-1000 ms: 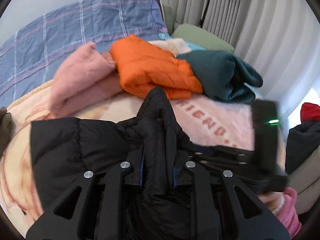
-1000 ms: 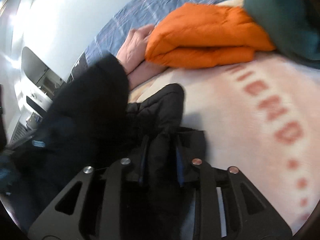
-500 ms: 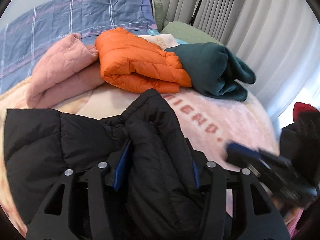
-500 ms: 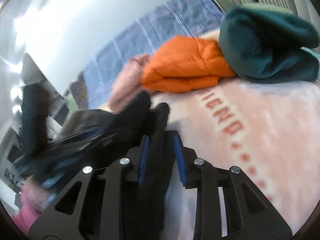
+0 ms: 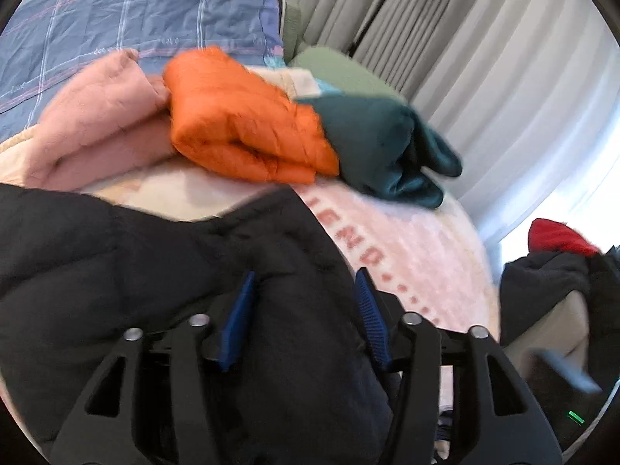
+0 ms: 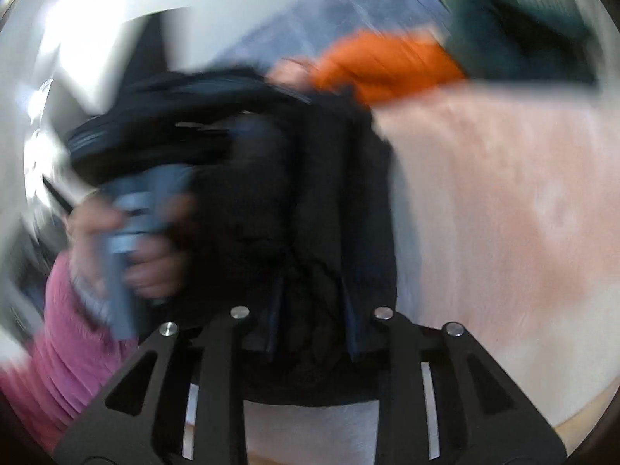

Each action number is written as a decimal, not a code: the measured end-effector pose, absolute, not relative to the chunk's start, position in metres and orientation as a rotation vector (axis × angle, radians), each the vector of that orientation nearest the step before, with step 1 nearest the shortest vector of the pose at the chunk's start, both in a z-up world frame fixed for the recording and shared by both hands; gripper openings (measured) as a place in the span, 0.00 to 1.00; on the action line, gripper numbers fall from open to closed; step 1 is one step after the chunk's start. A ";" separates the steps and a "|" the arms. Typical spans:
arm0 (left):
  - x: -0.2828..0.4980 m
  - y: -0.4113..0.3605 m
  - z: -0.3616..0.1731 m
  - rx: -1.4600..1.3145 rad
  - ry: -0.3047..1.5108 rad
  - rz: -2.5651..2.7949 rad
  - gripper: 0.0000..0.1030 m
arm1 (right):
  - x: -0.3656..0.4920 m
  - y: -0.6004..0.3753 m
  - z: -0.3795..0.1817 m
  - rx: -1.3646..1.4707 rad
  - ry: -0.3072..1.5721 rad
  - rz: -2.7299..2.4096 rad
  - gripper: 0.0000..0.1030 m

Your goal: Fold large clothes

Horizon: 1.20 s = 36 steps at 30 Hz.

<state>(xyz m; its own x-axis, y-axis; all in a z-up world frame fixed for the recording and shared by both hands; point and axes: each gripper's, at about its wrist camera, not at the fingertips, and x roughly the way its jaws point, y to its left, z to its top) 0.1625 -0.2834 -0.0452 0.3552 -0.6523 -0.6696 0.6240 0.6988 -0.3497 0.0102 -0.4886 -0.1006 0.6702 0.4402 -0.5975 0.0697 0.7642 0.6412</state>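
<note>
A black puffer jacket lies on the pink blanket of the bed. My left gripper has its blue pads wide apart with a thick fold of the jacket between them. My right gripper is shut on another bunch of the same black jacket; that view is blurred. The person's left hand and left gripper body show at its left.
Folded clothes lie at the far side of the bed: a pink one, an orange puffer, a dark teal one. A blue checked quilt is behind, curtains at right. Dark and red clothes are piled at right.
My left gripper's pads have spread wider around the jacket fold. My right gripper has swung quickly with the jacket, towards the left hand; its view has blurred.
</note>
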 end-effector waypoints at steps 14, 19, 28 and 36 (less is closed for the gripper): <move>0.175 -0.229 -0.086 0.243 0.824 -0.591 0.16 | -0.011 -0.484 -0.088 0.569 0.776 0.127 0.50; 0.174 -0.240 -0.090 0.290 0.815 -0.595 0.15 | -0.037 -0.472 -0.026 0.448 0.557 0.195 0.37; 0.175 -0.229 -0.095 0.233 0.812 -0.631 0.16 | 0.025 -0.446 -0.101 0.396 0.775 0.143 0.18; 0.169 -0.238 -0.104 0.303 0.779 -0.605 0.16 | 0.026 -0.444 -0.109 0.370 0.836 0.152 0.18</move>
